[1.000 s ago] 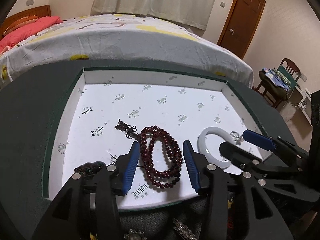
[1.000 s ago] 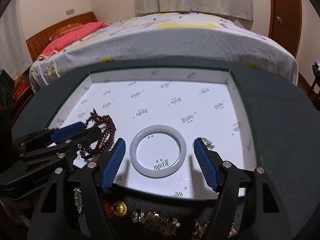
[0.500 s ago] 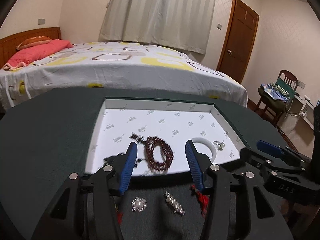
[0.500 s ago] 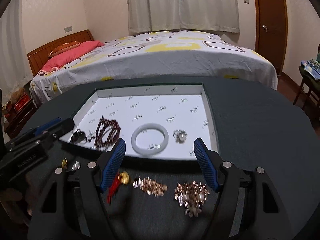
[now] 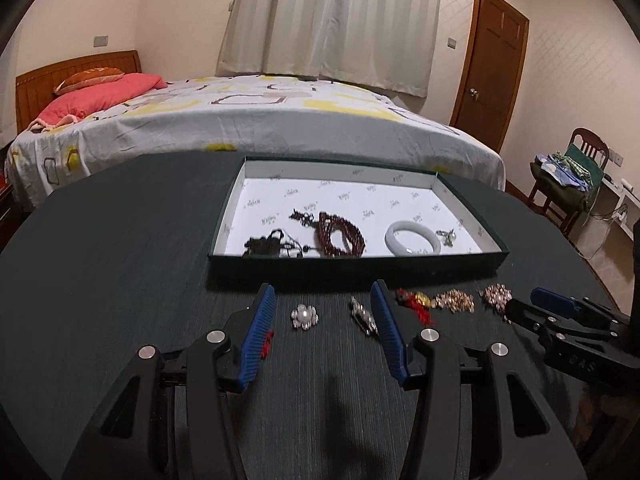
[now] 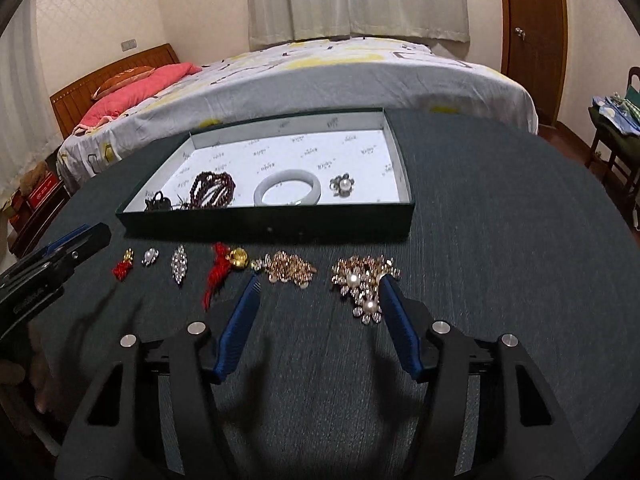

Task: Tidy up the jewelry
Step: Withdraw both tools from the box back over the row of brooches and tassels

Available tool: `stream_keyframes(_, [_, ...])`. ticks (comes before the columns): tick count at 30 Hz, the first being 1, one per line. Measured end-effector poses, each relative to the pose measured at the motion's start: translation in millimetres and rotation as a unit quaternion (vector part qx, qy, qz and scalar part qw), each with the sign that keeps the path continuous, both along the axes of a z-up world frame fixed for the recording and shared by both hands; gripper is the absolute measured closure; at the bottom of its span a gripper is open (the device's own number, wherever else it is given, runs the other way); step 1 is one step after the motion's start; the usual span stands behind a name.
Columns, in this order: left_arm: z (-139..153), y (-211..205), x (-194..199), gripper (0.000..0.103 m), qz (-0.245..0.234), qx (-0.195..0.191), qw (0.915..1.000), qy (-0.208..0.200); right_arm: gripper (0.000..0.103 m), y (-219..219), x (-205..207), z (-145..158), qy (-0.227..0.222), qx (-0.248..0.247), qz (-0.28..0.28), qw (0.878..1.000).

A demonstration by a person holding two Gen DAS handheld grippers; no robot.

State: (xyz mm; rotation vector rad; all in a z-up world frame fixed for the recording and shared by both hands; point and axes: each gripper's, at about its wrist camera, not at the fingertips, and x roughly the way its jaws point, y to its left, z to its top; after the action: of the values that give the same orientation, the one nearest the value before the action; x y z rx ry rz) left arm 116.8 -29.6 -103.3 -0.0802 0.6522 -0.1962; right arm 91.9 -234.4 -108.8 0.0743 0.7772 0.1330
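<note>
A dark green tray [image 5: 360, 266] [image 6: 272, 224] with a white lining holds a dark red bead bracelet [image 5: 340, 234] [image 6: 212, 190], a white bangle [image 5: 412, 238] [image 6: 288, 192], a black cord piece [image 5: 266, 244] [image 6: 158, 202] and a pearl brooch [image 6: 342, 184]. On the table before it lie a pearl flower brooch [image 5: 304, 316] [image 6: 150, 256], a crystal brooch [image 5: 362, 316] [image 6: 179, 264], red tassel charms [image 6: 218, 274] [image 6: 122, 268], and gold clusters [image 6: 290, 268] [image 6: 362, 280]. My left gripper [image 5: 322, 326] and right gripper [image 6: 318, 306] are open, empty, above the loose pieces.
The round table [image 5: 100, 280] has a dark cloth. A bed [image 5: 240, 120] stands behind it. A wooden door [image 5: 492, 76] is at the back right, and a chair [image 5: 576, 176] with clothes stands at the right.
Both grippers have pulled back from over the tray toward the table's near side, still open. The loose jewelry in front of the tray has come into view.
</note>
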Motion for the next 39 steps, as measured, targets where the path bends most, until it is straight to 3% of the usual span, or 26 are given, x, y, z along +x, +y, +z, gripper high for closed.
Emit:
stream_keyframes(12, [-12,9,0,0.053,0.016,0.005,0.9998,0.015,0.049,16,21,-11,0.018,-0.009,0.021,1.0])
stream_keyframes(24, [-21,17,6,0.053,0.025,0.003,0.9992,0.031,0.049,-18,32,-19,0.034,-0.016,-0.029,0.999])
stream_keyframes(39, [-25,16,8,0.053,0.024,0.004,0.9989,0.039,0.048,-17,43,-29,0.059,-0.036,-0.025,0.997])
